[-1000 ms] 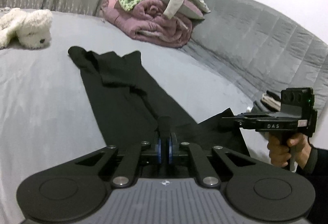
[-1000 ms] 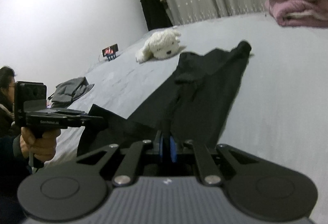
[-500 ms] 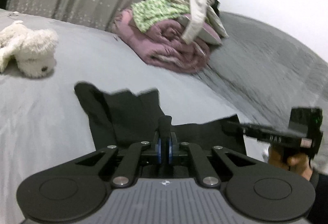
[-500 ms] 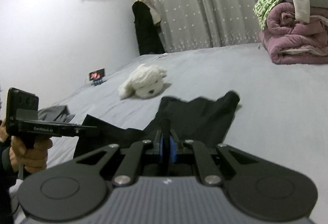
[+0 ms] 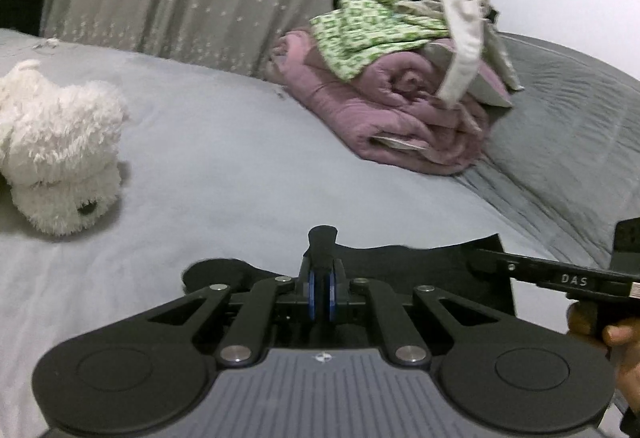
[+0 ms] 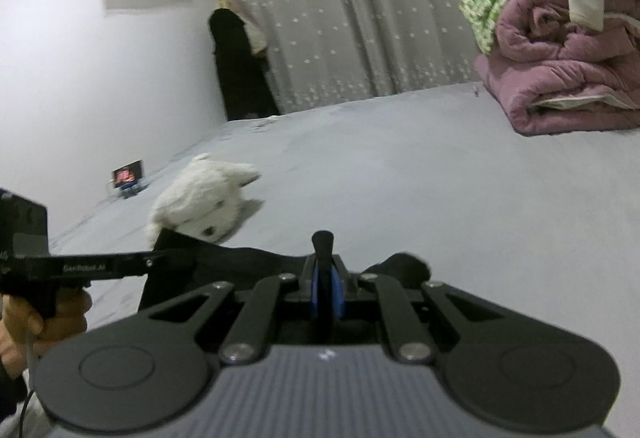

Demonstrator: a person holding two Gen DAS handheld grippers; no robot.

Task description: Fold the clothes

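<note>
A black garment (image 5: pixel 404 264) lies on the grey bed sheet (image 5: pixel 224 165), and only its raised edge shows past the gripper body. In the left wrist view my left gripper (image 5: pixel 322 236) is shut on that edge. My right gripper (image 5: pixel 486 258), held in a hand at the right, pinches the garment's corner. In the right wrist view my right gripper (image 6: pixel 322 240) is shut on the black garment (image 6: pixel 232 258), while my left gripper (image 6: pixel 158 260) grips its other corner at the left. The cloth spans between the two. The rest of the garment is hidden beneath them.
A white plush toy (image 5: pixel 60 157) lies on the sheet to the left, also visible ahead-left (image 6: pixel 200 197). A pile of pink quilt and clothes (image 5: pixel 400 109) stands at the far right beside a grey quilted cover (image 5: pixel 568 141). Curtains (image 6: pixel 360 17) hang behind.
Both grippers have carried the garment's edge forward across the bed. The long stretch of black cloth ahead has vanished under them. The plush toy and the pile look nearer.
</note>
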